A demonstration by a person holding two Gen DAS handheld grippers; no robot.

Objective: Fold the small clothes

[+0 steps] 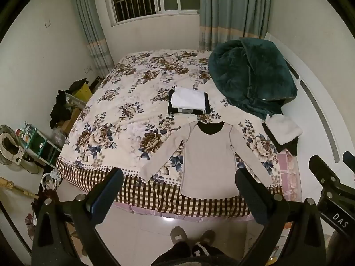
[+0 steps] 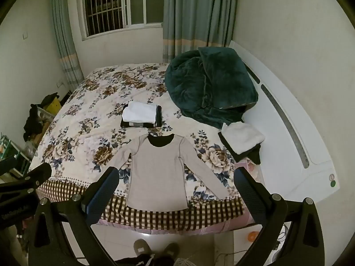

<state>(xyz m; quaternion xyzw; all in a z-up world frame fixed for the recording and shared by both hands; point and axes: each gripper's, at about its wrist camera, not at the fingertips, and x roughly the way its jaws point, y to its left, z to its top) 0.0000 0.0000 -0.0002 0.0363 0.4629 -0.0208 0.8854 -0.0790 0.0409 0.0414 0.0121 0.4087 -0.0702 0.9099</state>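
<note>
Lying flat on the bed (image 1: pixel 124 102), the beige shirt (image 1: pixel 208 155) faces both hand-held grippers, left (image 1: pixel 177 190) and right (image 2: pixel 175 190), spread empty.

The dark clothes (image 1: pixel 286 144) under that white towel (image 1: pixel 285 128) are mostly hidden, and the floor clutter (image 1: pixel 28 141) is too blurry to make out.

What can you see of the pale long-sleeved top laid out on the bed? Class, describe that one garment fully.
The long-sleeved top is pale beige-grey, seemingly a soft knit, with a scooped neckline showing dark inside. It lies flat and unfolded on the floral bedspread, neck towards the far side, hem at the checked border near the bed's edge. Both sleeves spread outwards and down, away from the body. Faint seams mark the shoulders. Nothing rests on it; the left gripper and right gripper are both open and hold nothing.
</note>
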